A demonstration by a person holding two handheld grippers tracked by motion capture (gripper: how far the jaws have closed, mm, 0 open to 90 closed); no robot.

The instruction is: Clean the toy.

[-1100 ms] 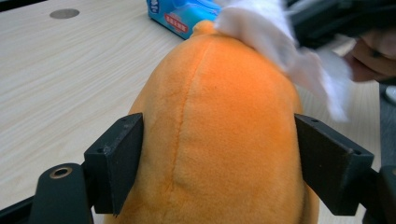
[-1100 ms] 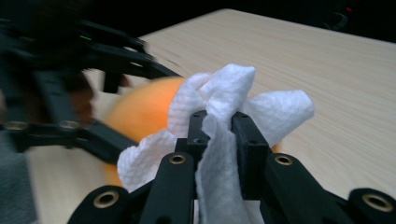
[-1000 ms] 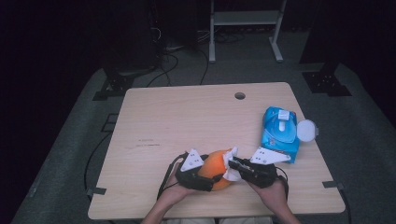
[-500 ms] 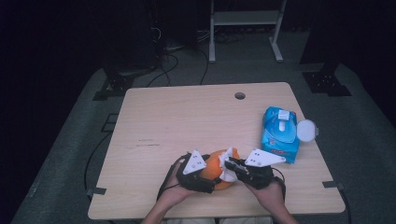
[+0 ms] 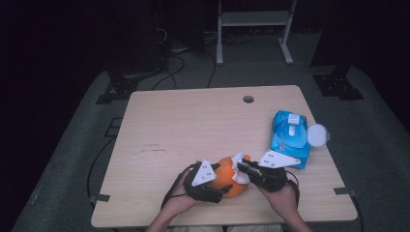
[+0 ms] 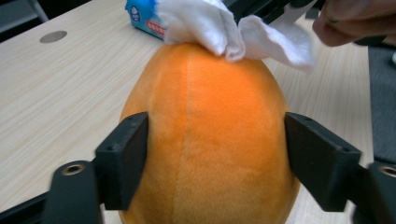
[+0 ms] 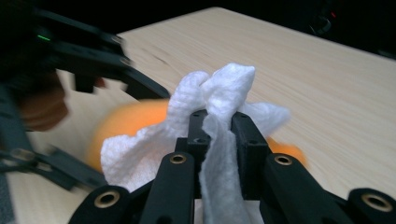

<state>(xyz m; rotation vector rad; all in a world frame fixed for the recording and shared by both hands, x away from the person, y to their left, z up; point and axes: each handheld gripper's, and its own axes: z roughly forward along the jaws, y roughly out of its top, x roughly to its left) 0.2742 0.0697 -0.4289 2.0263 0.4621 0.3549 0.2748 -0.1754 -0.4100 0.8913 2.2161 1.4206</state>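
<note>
Since the earlier frame, left gripper (image 6: 212, 154) jaws have been closing around the orange plush toy (image 6: 210, 135), so if that grip stays loose the toy can roll while the right gripper (image 7: 218, 135), clamped on the white wipe (image 7: 210, 116), rubs it.

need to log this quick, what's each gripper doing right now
Left gripper: jaws have just been closing around the orange plush ball, pads at its sides.
Right gripper: shut on the white wipe, held against the ball.
</note>
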